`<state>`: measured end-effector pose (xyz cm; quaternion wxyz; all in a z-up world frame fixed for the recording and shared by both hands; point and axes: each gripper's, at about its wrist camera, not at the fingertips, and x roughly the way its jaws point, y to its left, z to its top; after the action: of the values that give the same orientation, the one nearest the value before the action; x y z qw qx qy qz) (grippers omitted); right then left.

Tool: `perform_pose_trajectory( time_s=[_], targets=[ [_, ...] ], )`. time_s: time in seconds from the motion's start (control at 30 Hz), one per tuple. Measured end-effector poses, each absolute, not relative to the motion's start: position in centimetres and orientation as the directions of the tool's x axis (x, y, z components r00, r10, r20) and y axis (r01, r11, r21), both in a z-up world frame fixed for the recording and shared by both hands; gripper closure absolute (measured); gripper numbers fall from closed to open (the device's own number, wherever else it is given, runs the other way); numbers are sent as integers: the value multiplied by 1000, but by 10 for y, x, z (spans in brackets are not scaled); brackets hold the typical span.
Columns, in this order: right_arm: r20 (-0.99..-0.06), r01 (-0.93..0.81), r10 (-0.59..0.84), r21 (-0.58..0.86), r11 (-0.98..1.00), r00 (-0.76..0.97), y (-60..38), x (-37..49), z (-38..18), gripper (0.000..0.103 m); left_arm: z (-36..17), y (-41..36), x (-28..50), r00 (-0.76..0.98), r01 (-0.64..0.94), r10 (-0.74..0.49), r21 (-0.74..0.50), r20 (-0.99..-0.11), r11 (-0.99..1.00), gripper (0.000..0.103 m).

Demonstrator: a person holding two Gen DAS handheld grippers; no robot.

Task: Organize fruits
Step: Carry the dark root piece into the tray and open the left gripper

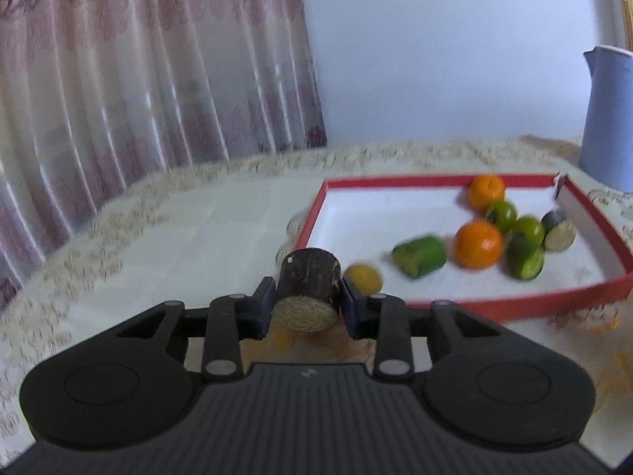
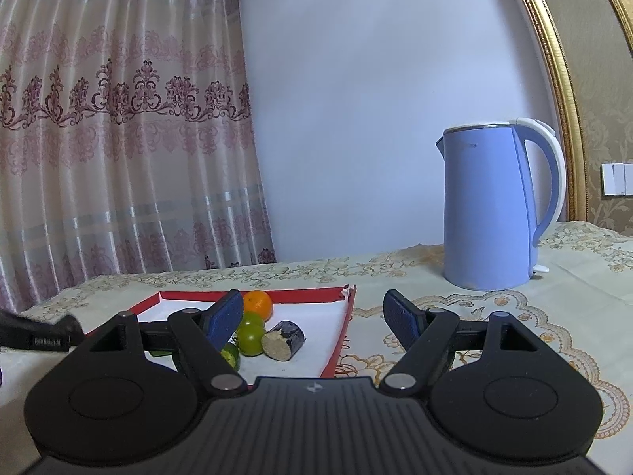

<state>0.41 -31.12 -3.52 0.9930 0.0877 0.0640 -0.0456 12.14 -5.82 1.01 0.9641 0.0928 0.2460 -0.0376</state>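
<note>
Now left gripper (image 1: 307,301) fingers clamp dark cane piece (image 1: 307,283) (cut end nearest); right gripper (image 2: 312,318) gapes, empty.

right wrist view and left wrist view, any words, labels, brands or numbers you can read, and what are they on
Kettle: small dark print near the top of its body, too small to read.
Black bar at the left edge of the right wrist view: pale lettering, too blurred to read.
Right gripper: a small pale logo mark on its body, no letters.
Left gripper: the same mark, no letters.
Red tray and the fruit: no text seen.
</note>
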Motion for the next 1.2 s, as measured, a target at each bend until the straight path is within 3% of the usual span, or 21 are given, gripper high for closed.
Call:
perform_pose_trajectory(
  time_s=[0.33,1.03,1.13,1.2],
  targets=[
    [-133,117,-94,174,978,987,-314,5,-35,25,28,-110,145,895,139,-44,183,-444,973,71],
    [-148,99,-72,184,978,986,-314,8,-34,25,-8,-112,198,850,74,11,141,-527,987,71],
    [-152,100,-73,182,978,986,-313,8,-35,25,-9,-111,199,852,67,12,133,-524,989,69],
    [-152,102,-75,180,978,986,-313,8,-35,25,-9,-110,199,855,54,26,138,-518,989,59]
  ],
)
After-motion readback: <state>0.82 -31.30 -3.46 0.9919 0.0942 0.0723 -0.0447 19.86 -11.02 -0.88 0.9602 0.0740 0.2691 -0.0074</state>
